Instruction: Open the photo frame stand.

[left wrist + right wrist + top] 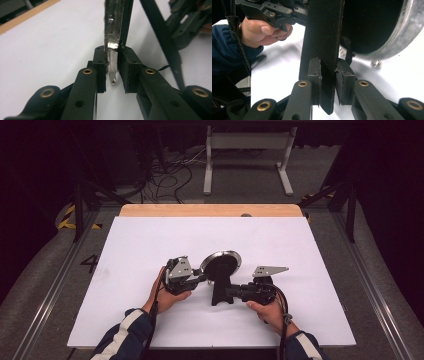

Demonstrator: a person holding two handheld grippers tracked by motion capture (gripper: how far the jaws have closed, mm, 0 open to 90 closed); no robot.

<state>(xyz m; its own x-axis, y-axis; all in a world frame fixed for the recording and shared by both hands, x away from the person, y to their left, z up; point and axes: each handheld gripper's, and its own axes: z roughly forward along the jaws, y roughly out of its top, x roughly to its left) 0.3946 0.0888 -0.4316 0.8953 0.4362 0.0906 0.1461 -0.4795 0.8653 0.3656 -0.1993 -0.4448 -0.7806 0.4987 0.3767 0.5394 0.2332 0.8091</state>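
- high view: a round pan point(220, 266) with a shiny metal rim and dark inside stands tilted on edge near the middle of a white board point(150, 240), which lies on a wooden table point(210, 210).
- a flat black handle point(220, 292) runs from the pan toward the person and ends in a forked foot that rests on the board.
- left gripper point(198, 280): held in the person's left hand point(167, 295), it reaches the pan's rim from the left.
- left gripper view: the two black jaws stand narrow, and their pads point(100, 65) press on either side of the thin metal rim point(113, 60) of the pan, whose edge pokes down between them.
- right gripper point(231, 293): held in the right hand point(267, 312), it meets the handle from the right, low down near the foot.
- right gripper view: the jaws are narrow and clamp the flat black handle point(322, 50) between their pads point(314, 72); the pan's dark inside and bright rim point(402, 32) rise just behind to the right, and the left hand point(259, 31) with its gripper shows farther off.
- grey three-cornered plates sit on top of both grippers; cables trail back along both sleeves.
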